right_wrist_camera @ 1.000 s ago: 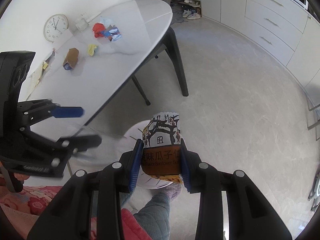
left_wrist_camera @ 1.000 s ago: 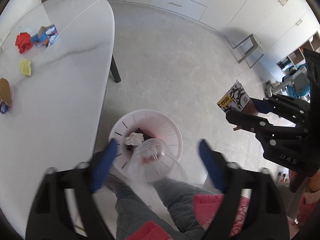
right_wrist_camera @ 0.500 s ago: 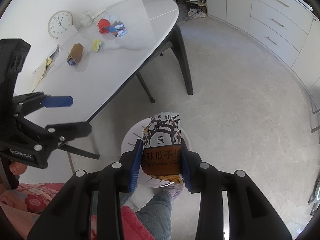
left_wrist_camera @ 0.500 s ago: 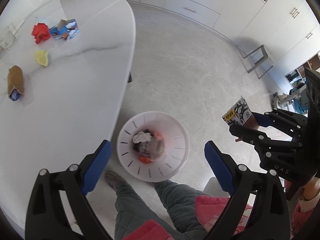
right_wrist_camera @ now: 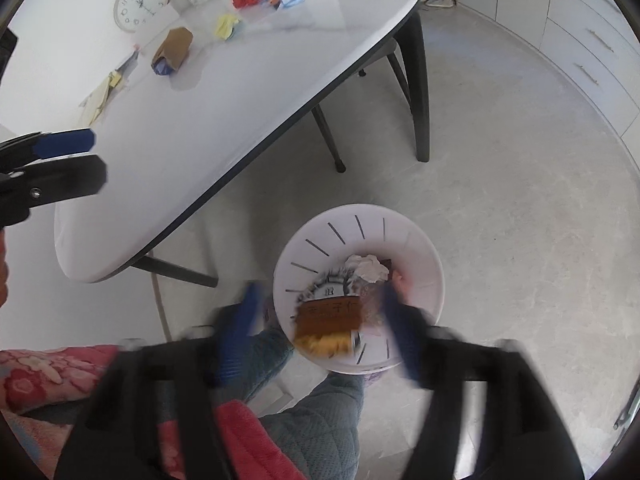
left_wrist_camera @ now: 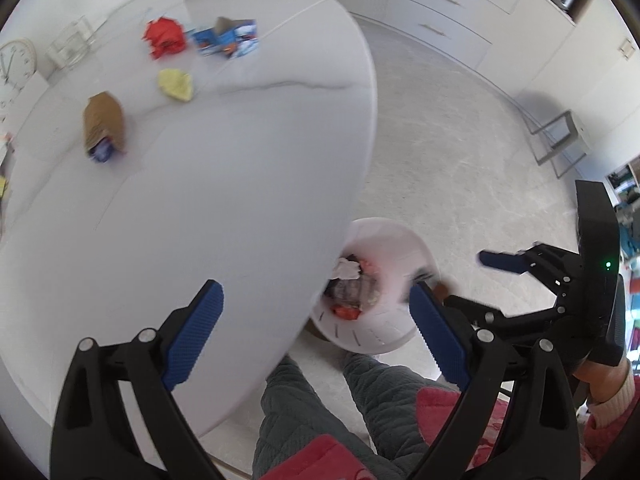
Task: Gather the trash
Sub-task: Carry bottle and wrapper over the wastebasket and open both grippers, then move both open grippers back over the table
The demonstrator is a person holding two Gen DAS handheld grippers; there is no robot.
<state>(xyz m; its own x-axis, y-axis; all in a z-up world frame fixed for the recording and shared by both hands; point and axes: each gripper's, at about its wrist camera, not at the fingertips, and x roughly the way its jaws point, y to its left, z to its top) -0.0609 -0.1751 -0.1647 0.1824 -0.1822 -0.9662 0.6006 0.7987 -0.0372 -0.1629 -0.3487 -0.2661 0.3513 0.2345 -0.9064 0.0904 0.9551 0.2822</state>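
Right gripper (right_wrist_camera: 320, 328) wide apart, snack bag (right_wrist_camera: 329, 320) loose btwn, over bin (right_wrist_camera: 424, 256).

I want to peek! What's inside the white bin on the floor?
Inside the white bin lie a seed packet, blurry from moving, a crumpled white paper and something red. Whatever sits underneath them is covered.

White oval table (left_wrist_camera: 240, 184), brown packet (left_wrist_camera: 103, 126), yellow wad (left_wrist_camera: 176, 84), red wrapper (left_wrist_camera: 164, 36), blue carton (left_wrist_camera: 226, 38)

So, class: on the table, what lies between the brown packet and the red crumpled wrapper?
A crumpled yellow paper sits between the brown packet and the red wrapper; both wrist views show it.
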